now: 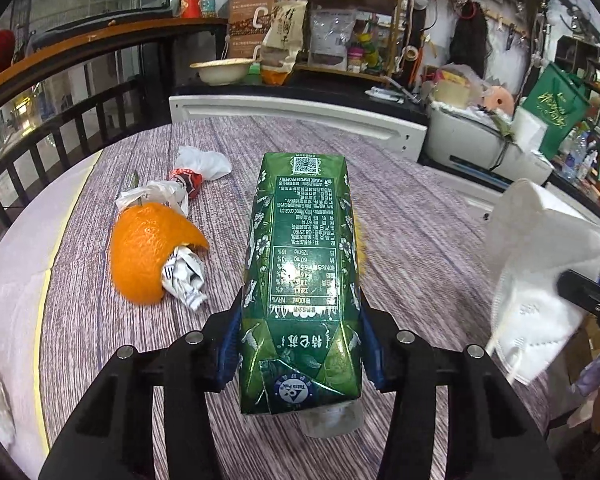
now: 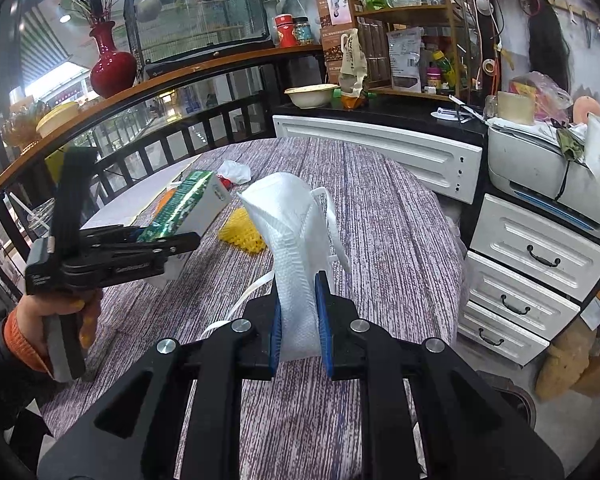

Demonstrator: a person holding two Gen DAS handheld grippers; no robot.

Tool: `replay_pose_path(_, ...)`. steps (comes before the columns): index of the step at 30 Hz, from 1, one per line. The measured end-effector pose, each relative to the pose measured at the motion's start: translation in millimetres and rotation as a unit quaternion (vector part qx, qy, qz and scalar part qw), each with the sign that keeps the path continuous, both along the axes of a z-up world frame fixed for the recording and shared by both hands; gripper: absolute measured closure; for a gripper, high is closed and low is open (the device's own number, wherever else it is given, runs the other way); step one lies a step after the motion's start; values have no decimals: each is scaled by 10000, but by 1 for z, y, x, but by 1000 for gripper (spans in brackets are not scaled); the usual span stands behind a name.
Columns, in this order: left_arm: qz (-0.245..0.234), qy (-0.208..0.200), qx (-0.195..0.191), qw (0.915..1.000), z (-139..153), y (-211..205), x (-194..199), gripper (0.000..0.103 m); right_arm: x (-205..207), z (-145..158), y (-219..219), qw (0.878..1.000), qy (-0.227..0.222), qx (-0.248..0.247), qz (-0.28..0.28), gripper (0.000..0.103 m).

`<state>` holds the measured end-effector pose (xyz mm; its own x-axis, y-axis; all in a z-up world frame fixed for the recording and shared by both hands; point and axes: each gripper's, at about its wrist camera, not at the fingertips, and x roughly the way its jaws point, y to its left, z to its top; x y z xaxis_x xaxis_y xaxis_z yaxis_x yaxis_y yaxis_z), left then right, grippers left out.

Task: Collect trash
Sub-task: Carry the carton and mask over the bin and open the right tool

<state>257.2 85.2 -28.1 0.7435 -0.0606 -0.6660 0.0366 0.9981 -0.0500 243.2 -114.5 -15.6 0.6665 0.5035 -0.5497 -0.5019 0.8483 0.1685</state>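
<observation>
The left claw point(image 1: 300, 344) holds a green Tetra Pak milk carton point(image 1: 302, 264) lengthwise between its blue pads point(image 1: 230, 344), lifted off the tabletop point(image 1: 412, 240). The right claw point(image 2: 300, 332) is closed narrowly on a folded white face mask point(image 2: 292, 240), which stands up from its pads with the ear straps hanging loose; the left wrist view shows the same mask at the right edge. In the right wrist view the left claw is carried by a hand point(image 2: 66, 312) with an orange sleeve.

Other trash lies on the tabletop. An orange peel point(image 1: 148, 248) curls over a crumpled paper wad point(image 1: 184, 276) that touches it. Just beyond sits a crumpled white plastic bag point(image 1: 160, 196), then a small red and black wrapper point(image 1: 188, 180) and another white bag point(image 1: 204, 162). A yellow foam fruit net point(image 2: 240, 232) lies near the middle, beside the mask in the right wrist view.

The tabletop is round, covered in a purple-grey streaked cloth. A black railing point(image 1: 60, 136) under a wooden ledge point(image 2: 140, 84) runs along its left side; a red vase point(image 2: 110, 60) stands on the ledge. A white cabinet panel point(image 1: 300, 116) borders the far edge. To the right are a printer point(image 2: 540, 168) and white drawers point(image 2: 532, 264). A cream bowl point(image 1: 220, 70) sits on the dark counter behind, its contents not visible.

The right half of the tabletop is bare.
</observation>
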Motion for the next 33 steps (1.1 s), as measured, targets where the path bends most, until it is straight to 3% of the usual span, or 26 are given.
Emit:
replay_pose_path(10,-349,-191,-398,9984,7,-27,-60,54,-42,-5,-26,9999,-71,4,-116,87)
replay_pose_path(21,-827,-219,-527,9949,5,-75,-95,54,-85,-29,-81,9991,44,-96,-404,87)
replay_pose_path(28,-1156,-262,-513,9916,7,-113,-107,54,-100,-60,-135,9937,369,-70,-1053,87)
replay_pose_path(33,-1357,-222,-493,9893,4,-141,-112,54,-100,-100,-167,9863,851,-64,-1411,87)
